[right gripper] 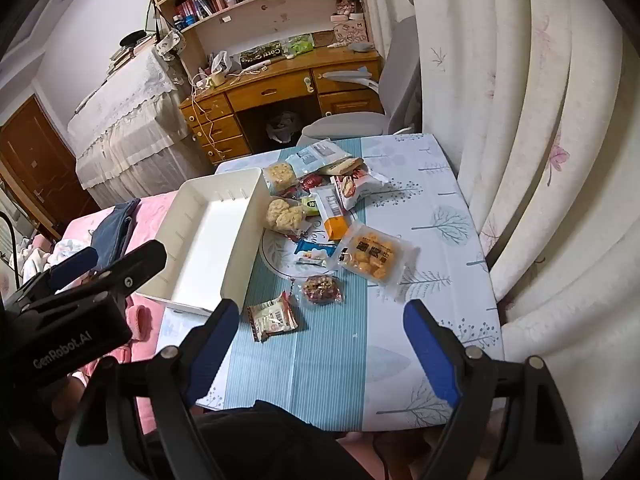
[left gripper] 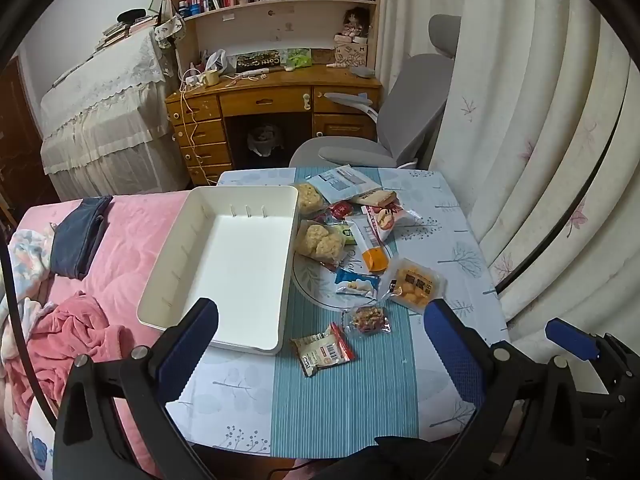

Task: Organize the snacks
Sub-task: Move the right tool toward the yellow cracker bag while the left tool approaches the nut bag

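Observation:
An empty white bin (left gripper: pixel 160 276) (right gripper: pixel 180 220) stands at the table's left side, partly over the pink bed. To its right lie several snack packets: rice crackers (left gripper: pixel 320 240), an orange-ended bar (left gripper: pixel 370 244), a blue packet (left gripper: pixel 356 282), orange puffs (left gripper: pixel 412 284) (right gripper: pixel 372 256), a nut pack (left gripper: pixel 368 319) (right gripper: pixel 322 289) and, nearest, a small red-edged packet (left gripper: pixel 322 350) (right gripper: pixel 272 318). My left gripper (left gripper: pixel 320 305) hovers open above the near table with nothing between its fingers. My right gripper (right gripper: pixel 322 305) is open and empty too, just right of the left one.
The table carries a blue and white tree-print cloth (left gripper: pixel 340 400) and a round leaf-print plate (left gripper: pixel 312 280) under some packets. Pink bedding with a dark folded garment (left gripper: pixel 80 236) lies left. A grey chair (left gripper: pixel 400 120) and wooden desk stand behind; curtains (left gripper: pixel 540 140) hang right.

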A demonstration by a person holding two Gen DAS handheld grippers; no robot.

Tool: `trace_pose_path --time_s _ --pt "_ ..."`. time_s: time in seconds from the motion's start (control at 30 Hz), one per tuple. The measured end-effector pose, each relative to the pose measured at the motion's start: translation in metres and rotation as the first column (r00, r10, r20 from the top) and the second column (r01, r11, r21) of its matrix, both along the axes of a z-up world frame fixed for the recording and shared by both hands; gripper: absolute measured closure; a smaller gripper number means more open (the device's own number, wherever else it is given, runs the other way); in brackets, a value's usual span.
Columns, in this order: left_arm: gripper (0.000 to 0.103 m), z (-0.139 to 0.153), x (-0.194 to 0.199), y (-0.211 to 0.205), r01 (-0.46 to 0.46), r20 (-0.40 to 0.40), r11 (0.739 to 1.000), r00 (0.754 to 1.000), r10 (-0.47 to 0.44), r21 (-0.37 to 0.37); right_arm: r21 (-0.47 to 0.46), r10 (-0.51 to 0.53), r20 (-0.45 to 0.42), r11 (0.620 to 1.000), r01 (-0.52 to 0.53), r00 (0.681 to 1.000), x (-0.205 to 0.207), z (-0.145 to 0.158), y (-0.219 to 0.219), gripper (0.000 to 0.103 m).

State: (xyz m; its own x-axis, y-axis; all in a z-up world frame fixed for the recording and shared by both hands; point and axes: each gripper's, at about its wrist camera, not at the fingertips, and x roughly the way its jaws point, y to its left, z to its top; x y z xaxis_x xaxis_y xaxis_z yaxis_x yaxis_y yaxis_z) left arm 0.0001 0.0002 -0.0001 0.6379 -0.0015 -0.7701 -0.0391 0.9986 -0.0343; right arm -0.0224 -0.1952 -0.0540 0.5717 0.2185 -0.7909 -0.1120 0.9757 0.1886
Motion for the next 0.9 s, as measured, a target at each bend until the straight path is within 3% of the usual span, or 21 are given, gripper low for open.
trace_pose_path --time_s 0.53,0.9 --pt "0.001 0.0021 0.0012 0.0007 0.007 0.005 1.0 1.0 -0.007 0.012 -0.003 -0.001 -0.003 1.0 0.001 1.0 0.0016 -0.0016 -0.0007 0.018" --pt "0.001 -0.0036 0.0038 0.0008 0.011 -0.009 1.0 1.0 -0.011 0.003 -0.005 -0.001 -0.008 1.0 0.001 1.0 -0.0001 0.0011 0.0038 0.005"
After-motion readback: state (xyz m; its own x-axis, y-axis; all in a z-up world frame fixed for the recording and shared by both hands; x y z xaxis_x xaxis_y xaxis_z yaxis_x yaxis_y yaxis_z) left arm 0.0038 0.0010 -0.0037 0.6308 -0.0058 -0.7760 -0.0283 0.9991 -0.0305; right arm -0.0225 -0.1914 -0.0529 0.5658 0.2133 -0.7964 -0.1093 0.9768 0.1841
